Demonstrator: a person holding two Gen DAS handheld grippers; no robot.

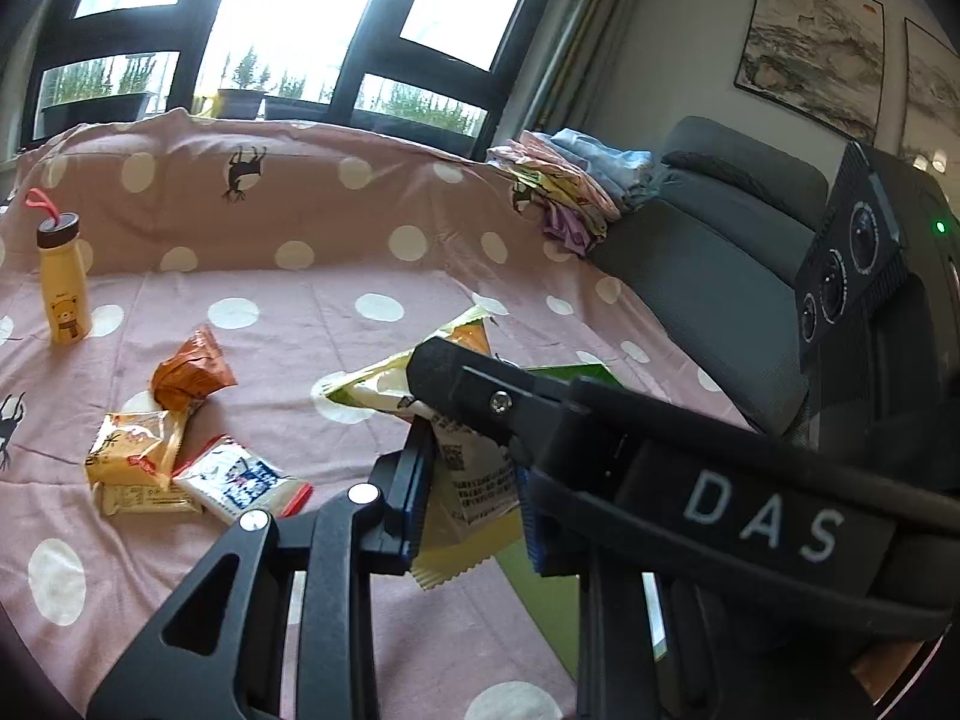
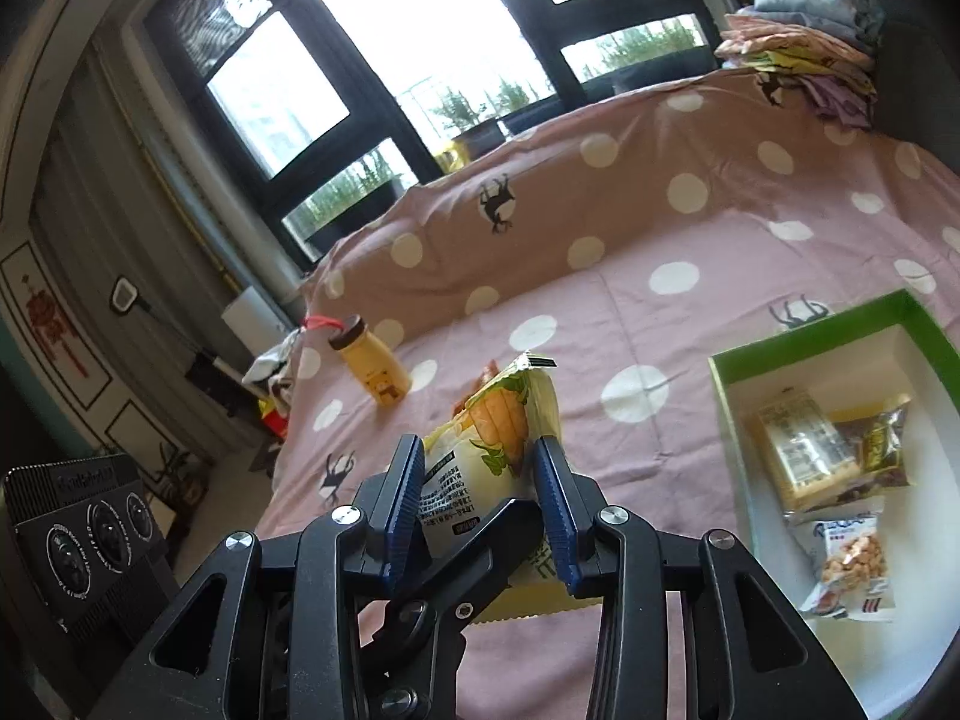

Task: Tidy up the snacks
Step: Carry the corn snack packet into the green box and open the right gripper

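A yellow corn snack packet [image 1: 474,480] [image 2: 498,438] is held above the pink dotted sheet. My left gripper [image 1: 474,498] has its blue pads on either side of the packet's lower part. My right gripper [image 2: 480,474] also clamps the packet between its blue pads, and its black body [image 1: 600,420] crosses the left wrist view. A green box with a white inside [image 2: 810,348] lies to the right and holds three packets [image 2: 804,456]. Loose snack packets [image 1: 180,456] lie on the sheet at left.
A yellow bear bottle [image 1: 63,288] [image 2: 372,366] stands on the sheet [image 1: 300,312]. Folded clothes [image 1: 570,180] are piled at the far right on a grey sofa [image 1: 720,276]. A window with plants is behind.
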